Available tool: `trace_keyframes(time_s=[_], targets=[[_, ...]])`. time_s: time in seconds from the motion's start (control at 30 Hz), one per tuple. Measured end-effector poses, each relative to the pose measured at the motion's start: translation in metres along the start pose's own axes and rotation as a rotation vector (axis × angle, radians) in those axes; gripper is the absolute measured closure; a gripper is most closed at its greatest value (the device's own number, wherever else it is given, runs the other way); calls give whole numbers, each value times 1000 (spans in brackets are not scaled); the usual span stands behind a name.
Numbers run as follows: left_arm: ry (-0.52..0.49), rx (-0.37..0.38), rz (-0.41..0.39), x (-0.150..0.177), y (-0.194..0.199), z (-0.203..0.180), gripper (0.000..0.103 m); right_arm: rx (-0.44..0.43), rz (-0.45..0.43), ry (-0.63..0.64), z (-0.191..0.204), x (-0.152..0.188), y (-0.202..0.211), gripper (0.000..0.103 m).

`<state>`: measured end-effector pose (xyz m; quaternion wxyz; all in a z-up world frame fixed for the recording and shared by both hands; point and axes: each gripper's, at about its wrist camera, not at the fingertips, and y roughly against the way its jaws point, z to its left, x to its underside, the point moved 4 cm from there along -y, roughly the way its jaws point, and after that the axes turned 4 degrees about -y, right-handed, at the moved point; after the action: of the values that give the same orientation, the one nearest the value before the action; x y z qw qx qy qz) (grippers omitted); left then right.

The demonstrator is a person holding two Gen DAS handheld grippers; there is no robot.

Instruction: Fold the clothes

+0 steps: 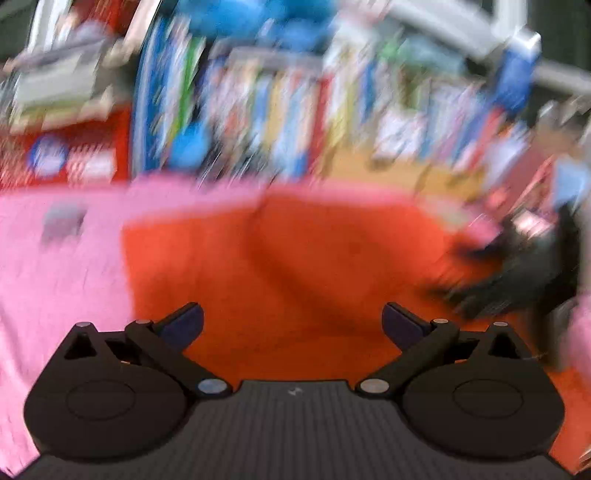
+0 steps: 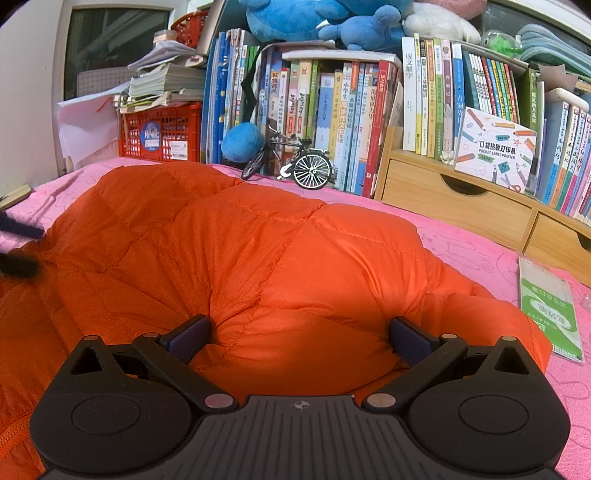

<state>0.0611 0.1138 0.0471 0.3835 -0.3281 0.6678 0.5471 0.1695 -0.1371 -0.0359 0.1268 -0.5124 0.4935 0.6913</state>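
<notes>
An orange quilted down jacket (image 2: pixel 258 251) lies bunched on a pink bedsheet (image 2: pixel 461 251). My right gripper (image 2: pixel 301 338) is open, its fingers pressed against a puffy fold of the jacket that bulges between them. In the blurred left wrist view the same orange jacket (image 1: pixel 295 258) fills the middle, and my left gripper (image 1: pixel 291 325) hovers open over it with nothing held. The other gripper shows as a dark blurred shape (image 1: pixel 524 273) at the right of that view, and the left one as a blurred dark shape (image 2: pixel 18 258) at the right wrist view's left edge.
Behind the bed stand packed bookshelves (image 2: pixel 332 103), a red crate (image 2: pixel 160 133) under stacked papers, a model bicycle (image 2: pixel 291 162), blue plush toys (image 2: pixel 314 18) and a wooden drawer unit (image 2: pixel 454 203). A green packet (image 2: pixel 550 306) lies on the sheet at the right.
</notes>
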Motion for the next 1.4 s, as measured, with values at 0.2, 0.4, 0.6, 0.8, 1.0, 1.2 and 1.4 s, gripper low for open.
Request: trace_keyframes(time_s=[0.2, 0.4, 0.6, 0.8, 1.0, 1.2, 1.4], targets=[[-38, 12, -80, -46, -25, -23, 0, 0, 0, -1, 1, 0, 1, 0], [-58, -67, 123, 5, -99, -17, 0, -1, 2, 0, 0, -1, 1, 0], [-63, -62, 97, 20, -102, -11, 0, 1, 1, 6, 1, -1, 1, 0], [-75, -73, 110, 22, -105, -13, 0, 3, 3, 8, 2, 0, 0, 0], [-77, -74, 115, 22, -107, -11, 0, 6, 4, 12, 2, 0, 0, 0], [-89, -84, 118, 22, -107, -13, 0, 20, 6, 25, 5, -1, 0, 0], [-102, -96, 122, 24, -109, -15, 0, 57, 16, 44, 10, -1, 0, 0]])
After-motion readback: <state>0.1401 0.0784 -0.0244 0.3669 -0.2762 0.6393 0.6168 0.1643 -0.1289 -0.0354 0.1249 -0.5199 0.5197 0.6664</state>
